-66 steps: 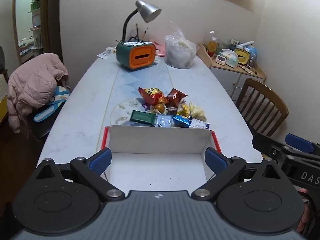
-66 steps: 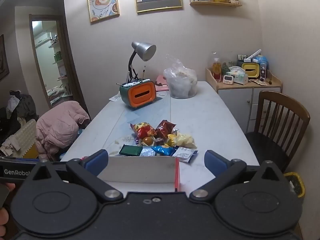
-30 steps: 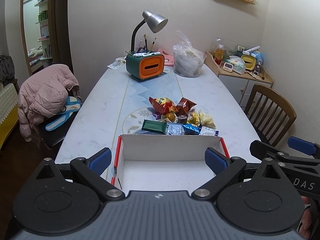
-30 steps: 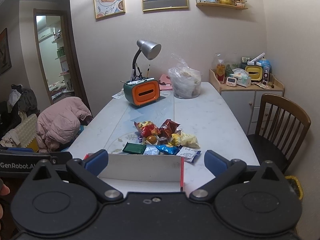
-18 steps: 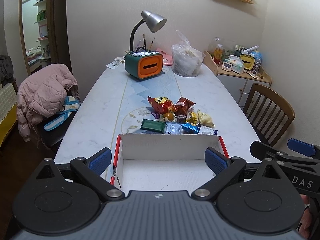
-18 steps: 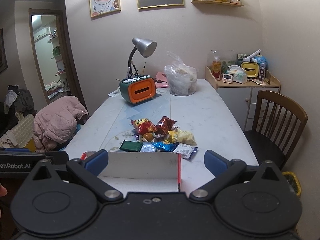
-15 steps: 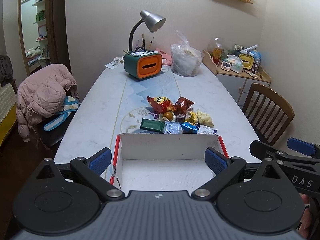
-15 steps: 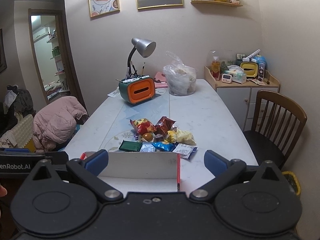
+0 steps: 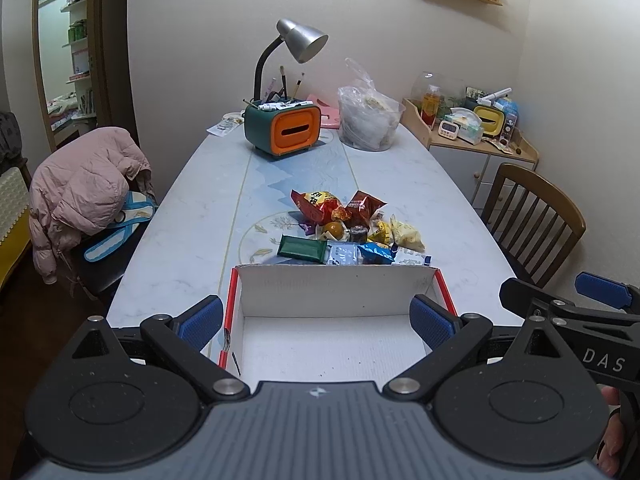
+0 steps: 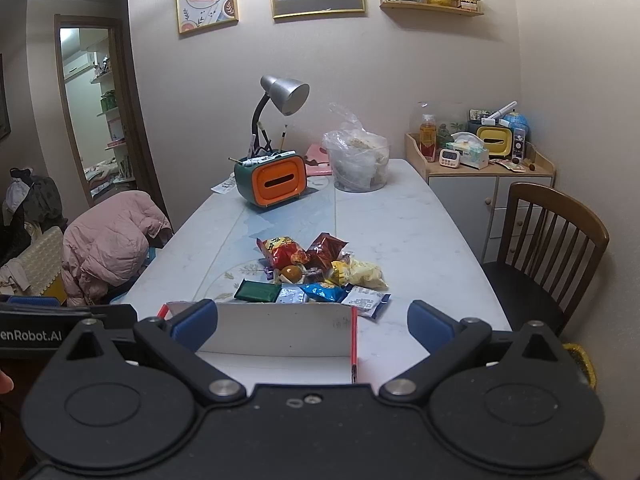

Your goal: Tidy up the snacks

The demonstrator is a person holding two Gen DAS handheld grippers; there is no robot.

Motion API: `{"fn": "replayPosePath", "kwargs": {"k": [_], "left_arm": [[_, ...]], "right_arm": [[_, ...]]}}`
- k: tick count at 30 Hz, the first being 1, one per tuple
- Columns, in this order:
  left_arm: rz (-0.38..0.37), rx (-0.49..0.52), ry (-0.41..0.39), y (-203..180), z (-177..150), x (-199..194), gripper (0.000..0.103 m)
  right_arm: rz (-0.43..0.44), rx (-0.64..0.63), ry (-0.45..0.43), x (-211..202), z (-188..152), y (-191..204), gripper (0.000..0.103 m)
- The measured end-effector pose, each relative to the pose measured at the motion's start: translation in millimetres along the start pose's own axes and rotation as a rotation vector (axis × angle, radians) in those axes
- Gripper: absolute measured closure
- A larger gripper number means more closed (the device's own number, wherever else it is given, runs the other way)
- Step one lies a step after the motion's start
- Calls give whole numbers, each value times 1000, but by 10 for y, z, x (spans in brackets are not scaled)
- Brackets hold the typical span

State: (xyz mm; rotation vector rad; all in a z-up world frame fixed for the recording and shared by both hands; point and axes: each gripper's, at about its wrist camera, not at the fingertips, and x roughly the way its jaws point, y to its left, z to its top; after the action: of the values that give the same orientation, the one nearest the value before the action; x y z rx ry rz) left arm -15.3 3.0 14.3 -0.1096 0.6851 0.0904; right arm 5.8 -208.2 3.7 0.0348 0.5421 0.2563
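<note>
Marble table [image 9: 192,232]; snack pile [image 9: 352,232] beyond box [image 9: 336,292]; left claw [image 9: 318,320] spread.

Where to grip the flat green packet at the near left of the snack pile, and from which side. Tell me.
Take the green packet across its short width at the free left end, coming down from above. It lies flat on the table, and its right end abuts the silver-blue packet. The open left gripper seems nearer.

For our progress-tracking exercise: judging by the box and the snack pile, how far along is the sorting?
Barely begun. The white box sits at the near table edge, and what shows of it is empty. Nothing is in hand: the left gripper and right gripper are both open. All the snacks are left, still heaped on the table beyond the box.
</note>
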Motion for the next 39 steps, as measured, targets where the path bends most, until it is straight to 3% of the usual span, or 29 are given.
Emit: {"fn": "replayPosePath", "kwargs": {"k": [19,33,39], "left_arm": [[-23,9,26,78,-39,26,3],[-8,17,86,86,53,346,3],[-2,43,87,104,267,415,3]], "right_arm": [[-36,-16,0,-73,-59,108,1],[-8,-40,49,239,31,86,3],[22,-33,82,435,202,-38,5]]}}
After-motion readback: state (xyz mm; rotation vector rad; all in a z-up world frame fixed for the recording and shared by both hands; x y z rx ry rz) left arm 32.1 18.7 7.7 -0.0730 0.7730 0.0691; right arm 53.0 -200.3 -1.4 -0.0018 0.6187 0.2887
